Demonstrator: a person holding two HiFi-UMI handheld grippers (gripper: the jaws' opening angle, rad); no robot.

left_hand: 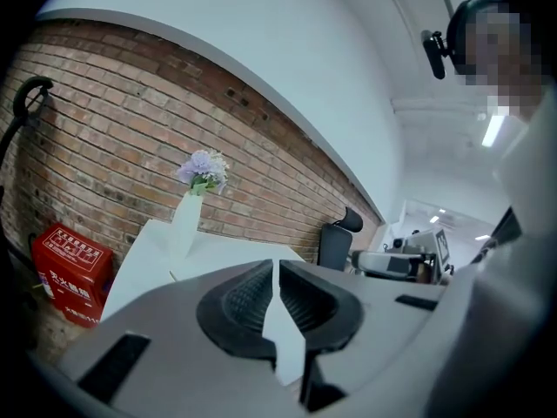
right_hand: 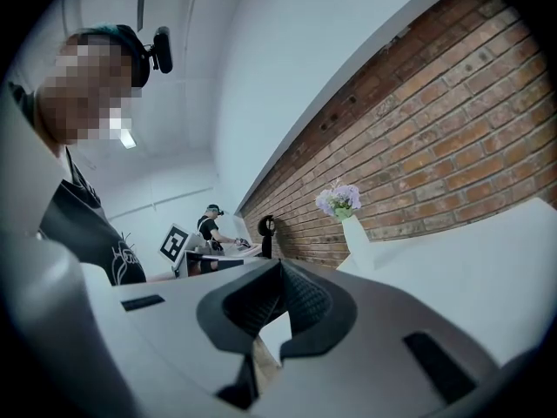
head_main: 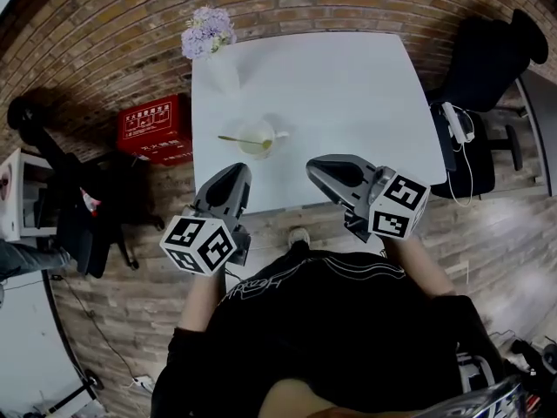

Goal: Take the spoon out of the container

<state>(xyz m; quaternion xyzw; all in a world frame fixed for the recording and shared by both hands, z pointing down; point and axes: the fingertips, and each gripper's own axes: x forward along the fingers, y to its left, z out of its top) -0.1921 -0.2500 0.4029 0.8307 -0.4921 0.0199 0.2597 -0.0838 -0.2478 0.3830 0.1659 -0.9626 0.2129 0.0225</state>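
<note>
- Head view: a white bench [head_main: 348, 94] stands against a brick wall [head_main: 104, 33]. The pale container [head_main: 260, 130] sits on the bench near its left side. The spoon [head_main: 235, 138] lies in the container, its thin handle sticking out over the rim to the left. A vase [head_main: 219, 70] of lilac flowers stands at the bench's far left corner. A red box [head_main: 155, 129] rests on the wooden floor to the left, and a black chair [head_main: 487, 59] stands to the right. The left tool [head_main: 237, 176] and the right tool [head_main: 317, 169] are both held at the bench's near edge, apart from the container.
- Left gripper view: the left tool [left_hand: 275, 273] is clenched, its ribbed pads meeting with nothing between them. Beyond it are the bench [left_hand: 144, 255], the vase [left_hand: 186, 223], the red box [left_hand: 68, 273] and the chair [left_hand: 335, 242].
- Right gripper view: the right tool [right_hand: 278, 273] is clenched too and holds nothing. Past it, the vase [right_hand: 354, 235] stands on the bench [right_hand: 474, 268] before the brick wall [right_hand: 452, 120].
</note>
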